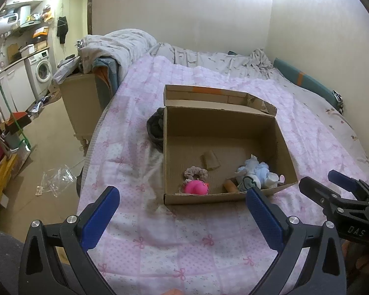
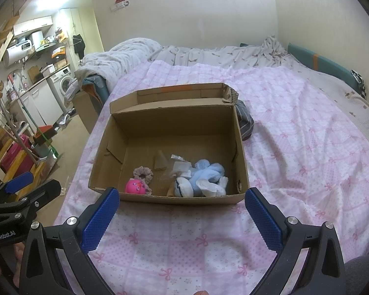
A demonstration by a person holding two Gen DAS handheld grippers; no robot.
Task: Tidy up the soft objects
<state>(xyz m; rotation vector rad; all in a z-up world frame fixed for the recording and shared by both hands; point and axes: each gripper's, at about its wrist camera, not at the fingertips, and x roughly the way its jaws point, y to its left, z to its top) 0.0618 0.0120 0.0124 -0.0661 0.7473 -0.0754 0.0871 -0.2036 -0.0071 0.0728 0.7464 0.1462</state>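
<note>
An open cardboard box point(image 1: 223, 125) point(image 2: 179, 123) stands on the pink bed cover. Inside lie a pink plush toy point(image 1: 196, 187) point(image 2: 134, 186), a beige scrunchie point(image 1: 195, 172) point(image 2: 142, 172), a light blue plush point(image 1: 258, 169) point(image 2: 207, 172) and rolled white socks point(image 2: 184, 189). A dark folded garment point(image 1: 155, 127) point(image 2: 244, 120) lies on the bed outside the box, against its far side. My left gripper point(image 1: 182, 201) is open and empty, in front of the box. My right gripper point(image 2: 182, 202) is open and empty, also in front of the box.
The bed cover point(image 2: 295, 147) stretches around the box, with a crumpled duvet point(image 1: 115, 46) at the far end. A wooden cabinet point(image 1: 81, 98) stands beside the bed. Clear plastic bags point(image 1: 54, 179) lie on the floor at left, near a washing machine point(image 1: 43, 70).
</note>
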